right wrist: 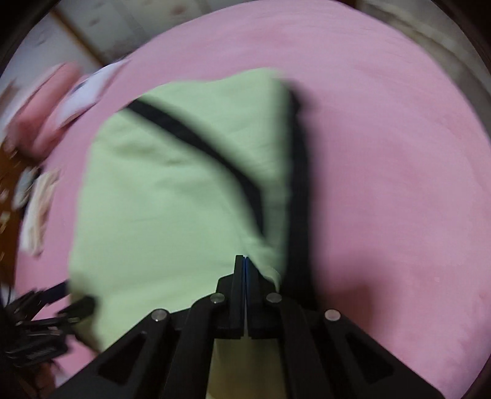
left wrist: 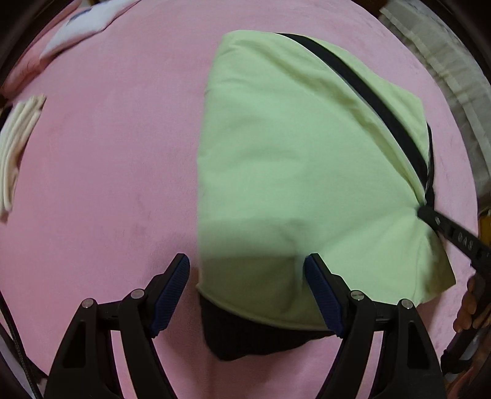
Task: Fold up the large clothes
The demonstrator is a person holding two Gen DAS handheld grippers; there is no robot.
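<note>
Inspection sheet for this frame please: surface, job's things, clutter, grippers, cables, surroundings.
Surface: pink bedcover, smooth.
Job's things: green garment with black trim, partly folded, lying flat.
Clutter: white folded cloth and cream cloth near the far edges.
Grippers: left gripper open over the garment's near hem; right gripper shut, whether fabric is pinched cannot be told.
Cables: a dark cord at the left wrist view's edge.
Surroundings: blurred, pale wall or floor.

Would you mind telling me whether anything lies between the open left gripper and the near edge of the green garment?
Nothing visible stands in the way. The left gripper hangs open right over the green garment's near edge, its fingers on either side of the corner, with only pink bedding around. The right gripper is shut at the garment's far side.
</note>
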